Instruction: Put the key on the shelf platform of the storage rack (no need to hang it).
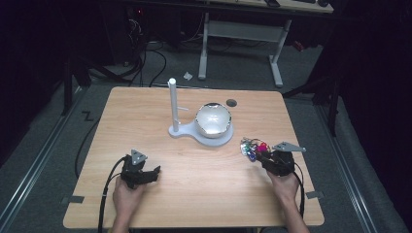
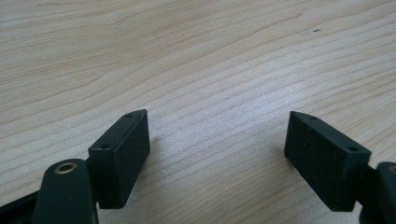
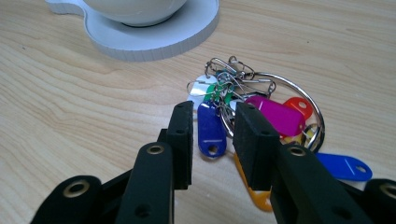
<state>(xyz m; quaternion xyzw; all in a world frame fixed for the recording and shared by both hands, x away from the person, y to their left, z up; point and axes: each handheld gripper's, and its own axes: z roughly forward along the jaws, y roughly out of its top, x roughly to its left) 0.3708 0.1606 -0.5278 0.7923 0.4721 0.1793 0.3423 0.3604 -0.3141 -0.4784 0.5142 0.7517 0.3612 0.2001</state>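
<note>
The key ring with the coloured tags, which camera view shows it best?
The right gripper view: the key ring lies close up on the table, its blue, magenta, red and orange tags distinct, between the right gripper jaws. The high view gives a small colourful cluster at that gripper's tip. The left gripper view looks at bare wood.

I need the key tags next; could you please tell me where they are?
In the high view, the bunch of key tags lies right of centre, at the right gripper, just before the white stand.

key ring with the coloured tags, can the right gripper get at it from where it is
Probably yes: the right gripper already sits at the key ring, jaws part open astride a blue tag, with nothing between them.
</note>
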